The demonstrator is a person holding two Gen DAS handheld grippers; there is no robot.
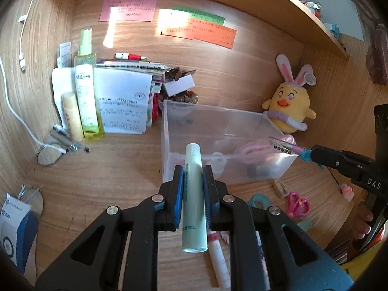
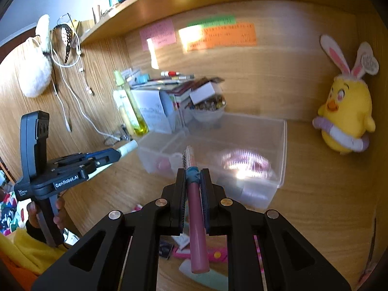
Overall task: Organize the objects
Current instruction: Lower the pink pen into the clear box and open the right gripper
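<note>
My left gripper (image 1: 192,181) is clamped on a pale green tube (image 1: 193,194); the tube lies along the fingers and its far end points to 12 o'clock, at the clear plastic box (image 1: 169,131). My right gripper (image 2: 193,184) is clamped on a pink pen (image 2: 197,218), which has a blue band at the place where the pads press it. In the left camera this same pen tip is at 3 o'clock, touching or just over the right corner of the box; I cannot tell which.

The box stands on the wooden desk (image 1: 97,181), open on top, with a pink round thing (image 2: 245,163) and some small items inside. At 10 o'clock from the box a yellow-green spray bottle (image 1: 86,84) stands upright beside a stack of papers and books (image 1: 126,97). At 2 o'clock from it sits a yellow plush chick (image 1: 288,106) with rabbit ears. Near the desk's front edge, at 5 o'clock from the box, lie pink scissors (image 1: 298,205) and a roll of tape (image 1: 260,200). Under my left gripper lies a white marker (image 1: 219,262).
</note>
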